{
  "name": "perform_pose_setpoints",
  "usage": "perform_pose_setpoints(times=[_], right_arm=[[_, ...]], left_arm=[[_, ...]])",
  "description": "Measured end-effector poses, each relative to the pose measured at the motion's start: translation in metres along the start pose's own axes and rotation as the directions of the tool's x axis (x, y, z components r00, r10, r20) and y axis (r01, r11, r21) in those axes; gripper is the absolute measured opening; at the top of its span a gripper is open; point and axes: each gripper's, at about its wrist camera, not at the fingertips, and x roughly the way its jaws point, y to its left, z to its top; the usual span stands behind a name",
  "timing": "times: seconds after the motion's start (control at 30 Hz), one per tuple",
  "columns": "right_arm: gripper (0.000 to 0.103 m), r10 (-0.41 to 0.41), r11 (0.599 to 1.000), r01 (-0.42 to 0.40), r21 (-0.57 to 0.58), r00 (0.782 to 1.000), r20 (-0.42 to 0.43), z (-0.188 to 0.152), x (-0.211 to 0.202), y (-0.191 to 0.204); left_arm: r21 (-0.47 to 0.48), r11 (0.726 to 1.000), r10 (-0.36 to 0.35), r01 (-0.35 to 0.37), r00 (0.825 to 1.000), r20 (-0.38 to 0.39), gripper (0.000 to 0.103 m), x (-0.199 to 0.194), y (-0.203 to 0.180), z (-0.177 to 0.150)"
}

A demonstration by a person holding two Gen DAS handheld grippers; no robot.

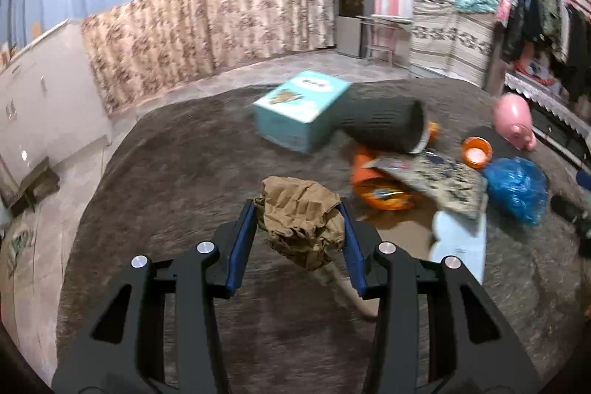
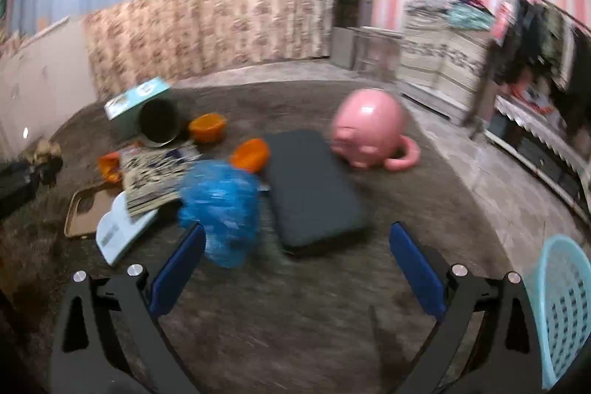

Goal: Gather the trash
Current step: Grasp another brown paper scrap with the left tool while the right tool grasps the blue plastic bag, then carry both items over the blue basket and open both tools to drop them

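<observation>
The crumpled brown paper point(image 1: 299, 216) is pinched between the jaws of the left gripper point(image 1: 298, 228), lifted above the grey carpet point(image 1: 184, 172). Its grip catches only the sides, so the soft wad may slip out and fall before it reaches the light blue basket point(image 2: 561, 312). The right gripper point(image 2: 295, 268) has its jaws wide open and empty near the blue plastic bag point(image 2: 221, 205). The print on the teal box point(image 1: 299, 109) is too blurred to read.

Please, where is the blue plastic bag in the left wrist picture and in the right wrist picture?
Left wrist: blue plastic bag at the right edge, beside the patterned paper.
Right wrist: blue plastic bag left of centre, just beyond the left fingertip.
Shared landmark: pink piggy bank.
</observation>
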Motion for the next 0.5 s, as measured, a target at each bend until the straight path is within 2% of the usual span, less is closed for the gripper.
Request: perform_pose_setpoints(times=[0.1, 0.17, 0.23, 0.27, 0.3, 0.33, 0.37, 0.5], right_arm=[[0.097, -0.002, 0.999, 0.001, -0.055, 1.0, -0.015, 0.005, 0.015, 0.023], [0.096, 0.003, 0.998, -0.004, -0.058, 1.0, -0.029, 0.007, 0.024, 0.03], [0.078, 0.006, 0.996, -0.012, -0.091, 0.998, -0.061, 0.006, 0.036, 0.039], [0.056, 0.015, 0.995, -0.023, -0.102, 0.997, -0.077, 0.005, 0.038, 0.041], [0.042, 0.038, 0.993, -0.05, -0.11, 0.994, -0.102, 0.003, 0.041, 0.043], [0.04, 0.067, 0.991, -0.079, -0.106, 0.991, -0.114, 0.002, 0.04, 0.042], [0.039, 0.075, 0.992, -0.083, -0.098, 0.993, -0.09, 0.0, 0.034, 0.04], [0.036, 0.044, 0.997, -0.041, -0.072, 0.998, 0.04, 0.005, -0.013, 0.018]], left_arm=[[-0.065, 0.998, -0.014, 0.014, 1.0, 0.0, 0.043, -0.004, 0.021, -0.003], [-0.077, 0.997, 0.013, -0.014, 1.0, -0.002, 0.043, -0.004, 0.03, -0.007], [-0.076, 0.996, 0.035, -0.036, 0.999, -0.016, 0.043, -0.004, 0.035, -0.009], [-0.078, 0.996, 0.042, -0.043, 0.999, -0.02, 0.043, -0.004, 0.036, -0.009], [-0.079, 0.996, 0.042, -0.044, 0.999, -0.019, 0.043, -0.006, 0.037, -0.01], [-0.08, 0.996, 0.041, -0.042, 0.999, -0.015, 0.043, -0.008, 0.035, -0.009], [-0.08, 0.996, 0.037, -0.038, 0.999, -0.011, 0.043, -0.01, 0.033, -0.008], [-0.044, 0.999, 0.006, -0.005, 1.0, 0.026, 0.043, -0.024, 0.006, -0.001]])
